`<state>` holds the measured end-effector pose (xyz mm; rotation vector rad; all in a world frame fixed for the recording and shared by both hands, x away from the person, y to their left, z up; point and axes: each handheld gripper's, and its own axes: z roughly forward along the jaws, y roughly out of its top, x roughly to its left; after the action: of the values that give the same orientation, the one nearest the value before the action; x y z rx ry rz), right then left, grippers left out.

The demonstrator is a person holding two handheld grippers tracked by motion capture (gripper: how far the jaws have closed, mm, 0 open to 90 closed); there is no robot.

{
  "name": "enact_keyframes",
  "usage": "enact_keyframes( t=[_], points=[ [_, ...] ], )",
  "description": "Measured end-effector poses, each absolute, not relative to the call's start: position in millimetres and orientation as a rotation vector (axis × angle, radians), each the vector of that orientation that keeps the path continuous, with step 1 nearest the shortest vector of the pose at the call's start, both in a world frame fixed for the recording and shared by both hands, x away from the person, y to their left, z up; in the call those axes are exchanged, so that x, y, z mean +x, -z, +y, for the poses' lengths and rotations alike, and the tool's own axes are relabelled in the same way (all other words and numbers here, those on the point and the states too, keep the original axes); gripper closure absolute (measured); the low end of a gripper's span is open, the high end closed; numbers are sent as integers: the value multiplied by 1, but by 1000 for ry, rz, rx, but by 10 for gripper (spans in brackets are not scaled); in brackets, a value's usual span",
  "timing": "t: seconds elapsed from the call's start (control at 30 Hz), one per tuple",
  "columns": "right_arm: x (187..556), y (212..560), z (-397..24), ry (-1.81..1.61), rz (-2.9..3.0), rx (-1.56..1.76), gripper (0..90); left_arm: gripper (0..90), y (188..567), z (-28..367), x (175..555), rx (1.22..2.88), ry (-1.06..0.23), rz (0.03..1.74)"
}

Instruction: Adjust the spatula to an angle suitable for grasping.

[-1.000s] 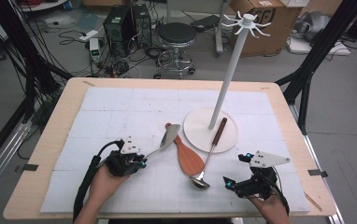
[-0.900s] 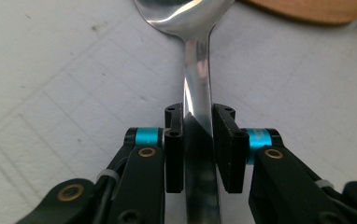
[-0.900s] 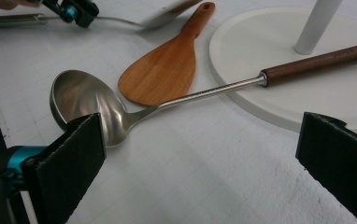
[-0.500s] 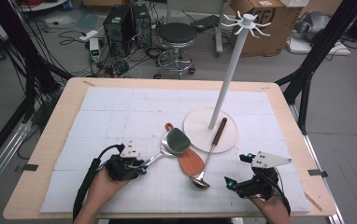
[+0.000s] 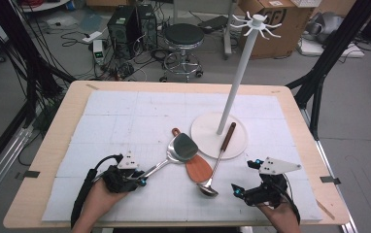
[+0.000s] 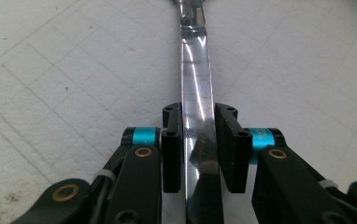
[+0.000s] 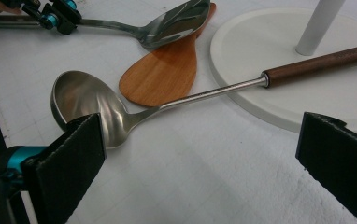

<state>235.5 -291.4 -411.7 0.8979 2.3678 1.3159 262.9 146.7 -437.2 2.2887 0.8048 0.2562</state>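
The left gripper [image 5: 137, 178] is narrow, its jaws set on either side of the steel handle of the turner [image 5: 182, 147]. In the left gripper view the pads [image 6: 172, 154] sit tight against the handle's edges, so the gripper [image 6: 199, 149] holds the turner [image 6: 196, 93]; its jaws have just been closing a little on that handle. From the gripper the handle runs off toward two o'clock in the high view, and the turner's blade rests on top of the wooden spatula [image 5: 196, 166], hiding its middle. The blade is cut off at the top of the left gripper view, and the handle's butt end is hidden below the jaws.

The right gripper [image 5: 244, 182] stands wide, with nothing between its jaws. In the right gripper view its two pads [image 7: 74, 154] frame the ladle [image 7: 88, 105], whose bowl lies just beyond the left pad without clear contact; whether they touch I cannot tell. The ladle's dark wooden grip lies up on the white base of the stand [image 7: 260, 56], toward two o'clock, and its tip is cut off at the frame edge. In the high view the ladle [image 5: 208, 188] lies at nine o'clock from the right gripper, just beside it. The stand [image 5: 212, 136] rises at twelve o'clock from there, on the table [image 5: 67, 116].
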Motion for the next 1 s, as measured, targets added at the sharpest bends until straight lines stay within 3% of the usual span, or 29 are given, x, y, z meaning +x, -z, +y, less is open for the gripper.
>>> enact_keyframes(
  t=[0.37, 1.0],
  points=[
    [236, 412, -292, -1316, 2370, 898, 5, 739, 437, 140, 269, 2291, -238, 739],
    [236, 413, -293, -1319, 2369, 896, 5, 739, 432, 90, 280, 2346, -172, 542]
  ],
)
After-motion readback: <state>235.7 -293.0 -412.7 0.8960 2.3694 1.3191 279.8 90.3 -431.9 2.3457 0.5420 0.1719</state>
